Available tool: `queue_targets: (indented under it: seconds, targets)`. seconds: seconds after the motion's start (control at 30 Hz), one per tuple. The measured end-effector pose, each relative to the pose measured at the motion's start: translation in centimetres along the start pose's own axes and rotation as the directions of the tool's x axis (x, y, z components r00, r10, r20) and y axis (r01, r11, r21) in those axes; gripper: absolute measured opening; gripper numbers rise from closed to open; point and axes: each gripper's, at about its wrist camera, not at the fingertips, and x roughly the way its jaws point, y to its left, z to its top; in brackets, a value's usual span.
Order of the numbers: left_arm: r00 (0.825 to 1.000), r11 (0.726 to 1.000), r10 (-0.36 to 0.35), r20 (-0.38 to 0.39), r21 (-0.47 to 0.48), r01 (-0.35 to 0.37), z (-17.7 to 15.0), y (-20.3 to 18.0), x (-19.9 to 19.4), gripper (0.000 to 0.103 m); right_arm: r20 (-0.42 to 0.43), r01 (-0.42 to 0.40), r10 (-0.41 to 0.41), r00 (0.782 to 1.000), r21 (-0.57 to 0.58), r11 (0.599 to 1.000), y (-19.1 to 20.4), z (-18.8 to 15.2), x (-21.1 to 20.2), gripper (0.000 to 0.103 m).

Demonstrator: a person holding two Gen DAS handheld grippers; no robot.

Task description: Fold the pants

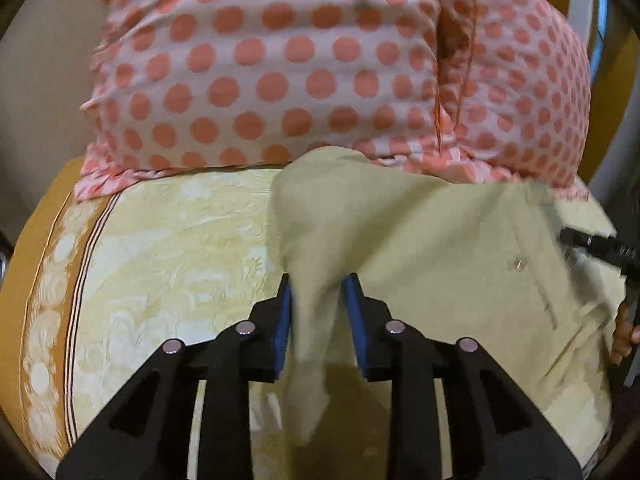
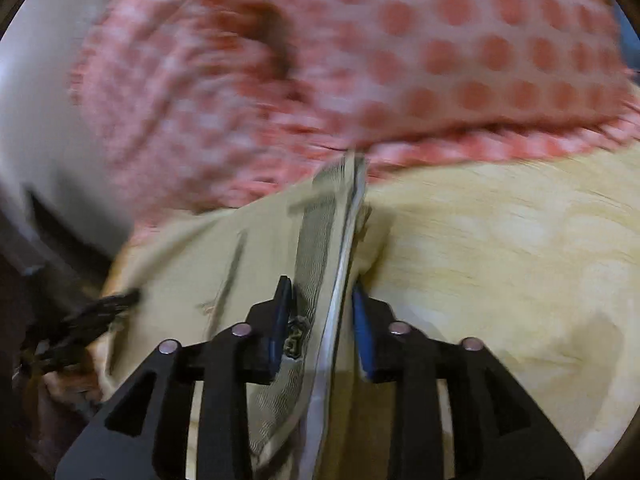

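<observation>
Pale khaki pants (image 1: 432, 240) lie on a yellow patterned bedspread (image 1: 168, 248). My left gripper (image 1: 318, 292) is shut on a fold of the pants' fabric, which hangs between its blue pads (image 1: 285, 312). My right gripper (image 2: 320, 296) is shut on the pants' waistband (image 2: 316, 248), with the ribbed band and a small label between the fingers. The right gripper's black tip also shows at the right edge of the left wrist view (image 1: 596, 244). The right wrist view is motion-blurred.
A large pink pillow with coral polka dots (image 1: 280, 64) stands at the head of the bed, just behind the pants. The bedspread has an orange striped border (image 1: 76, 264) at the left. A pale wall (image 1: 36, 72) lies beyond.
</observation>
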Motion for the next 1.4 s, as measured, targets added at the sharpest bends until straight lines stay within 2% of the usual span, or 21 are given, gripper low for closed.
queue_targets:
  seconds: [0.03,0.07,0.13,0.17,0.2,0.23,0.27,0.3,0.33,0.4,0.43,0.47,0.5,0.57,0.63,0.7,0.77,0.87,0.97,1.1,1.4]
  targets:
    - [0.999,1.000,0.004,0.054,-0.004,-0.004,-0.4,0.1,-1.5,0.033,0.042,-0.024,0.025,0.999,-0.010,1.000,0.0,-0.3,-1.2,0.038]
    - [0.996,1.000,-0.003,0.084,-0.004,0.003,-0.7,0.0,-2.6,0.042,0.065,-0.054,0.057,0.996,-0.038,0.998,0.5,-0.8,-2.4,0.047]
    - [0.986,0.994,-0.104,0.129,-0.015,0.107,-1.1,-0.3,-4.4,0.051,0.039,-0.120,0.123,0.992,-0.080,0.990,1.8,-1.3,-3.2,0.048]
    - [0.981,0.987,-0.154,0.122,-0.016,0.157,-1.1,-0.7,-4.6,0.055,0.004,-0.163,0.164,0.986,-0.096,0.982,2.7,-1.7,-3.0,0.050]
    - [0.974,0.977,-0.208,0.091,-0.019,0.210,-1.3,-1.2,-4.2,0.058,-0.028,-0.186,0.184,0.983,-0.102,0.977,3.3,-1.9,-2.5,0.058]
    - [0.973,0.975,-0.220,0.066,-0.019,0.222,-1.3,-1.6,-3.6,0.058,-0.069,-0.187,0.180,0.981,-0.103,0.977,3.9,-2.3,-1.5,0.065]
    - [0.976,0.976,-0.216,0.005,-0.014,0.216,-1.4,-2.2,-2.2,0.058,-0.137,-0.120,0.106,0.985,-0.099,0.988,4.2,-2.5,0.5,0.076]
    - [0.980,0.981,-0.193,-0.057,-0.015,0.192,-1.7,-2.6,-0.6,0.056,-0.187,-0.083,0.065,0.980,-0.091,0.992,3.8,-2.8,2.0,0.078]
    - [0.977,0.987,-0.163,-0.138,-0.016,0.162,-2.1,-2.8,1.6,0.053,-0.150,-0.084,0.068,0.986,-0.104,0.991,3.7,-2.8,2.0,0.079]
    - [0.992,0.995,-0.089,-0.088,0.033,0.092,-2.6,-3.4,1.4,0.048,-0.162,-0.029,0.014,0.987,-0.093,0.995,3.9,-2.9,1.6,0.079]
    - [0.993,0.997,-0.065,-0.101,0.046,0.070,-2.8,-3.7,1.1,0.048,-0.145,0.020,-0.033,0.989,-0.087,0.996,4.1,-3.2,0.9,0.079]
    - [0.994,0.998,-0.050,-0.097,0.039,0.054,-3.3,-3.7,-0.1,0.054,-0.117,0.091,-0.102,0.988,-0.096,0.991,4.7,-3.9,-0.3,0.084]
    - [0.996,0.998,-0.042,-0.080,0.033,0.044,-3.8,-3.5,-1.3,0.070,-0.094,0.108,-0.118,0.988,-0.110,0.988,5.5,-4.7,-1.5,0.094]
    - [1.000,0.999,-0.005,-0.010,0.037,0.005,-5.7,-3.2,-4.6,0.093,-0.044,0.079,-0.086,0.995,-0.143,0.987,7.0,-7.6,-4.1,0.102]
    - [0.999,0.998,0.033,0.034,0.046,-0.034,-8.1,-3.2,-7.2,0.097,-0.024,0.084,-0.090,0.996,-0.184,0.979,8.1,-10.3,-5.4,0.102]
    - [0.999,0.998,0.039,0.031,0.042,-0.040,-11.1,-3.2,-9.2,0.098,-0.004,0.131,-0.136,0.991,-0.233,0.964,9.5,-12.7,-5.8,0.102]
    - [0.999,0.998,0.041,0.018,0.044,-0.041,-12.7,-3.6,-9.7,0.099,0.008,0.177,-0.181,0.984,-0.253,0.951,10.3,-14.8,-5.7,0.102]
    - [0.995,0.994,0.097,0.015,0.051,-0.098,-14.4,-4.2,-9.6,0.099,0.020,0.218,-0.221,0.975,-0.257,0.942,11.1,-16.3,-4.9,0.102]
    - [0.995,0.995,0.096,-0.010,0.035,-0.095,-15.3,-4.2,-9.0,0.101,-0.005,0.247,-0.257,0.966,-0.257,0.934,11.5,-16.9,-3.6,0.102]
    - [0.993,0.992,0.114,-0.005,0.048,-0.114,-15.9,-4.5,-8.6,0.101,0.024,0.332,-0.342,0.939,-0.316,0.889,12.5,-17.8,-2.9,0.102]
    - [0.993,0.992,0.121,0.007,0.024,-0.121,-16.2,-4.4,-8.7,0.101,0.037,0.348,-0.352,0.935,-0.289,0.892,12.3,-17.9,-3.0,0.102]
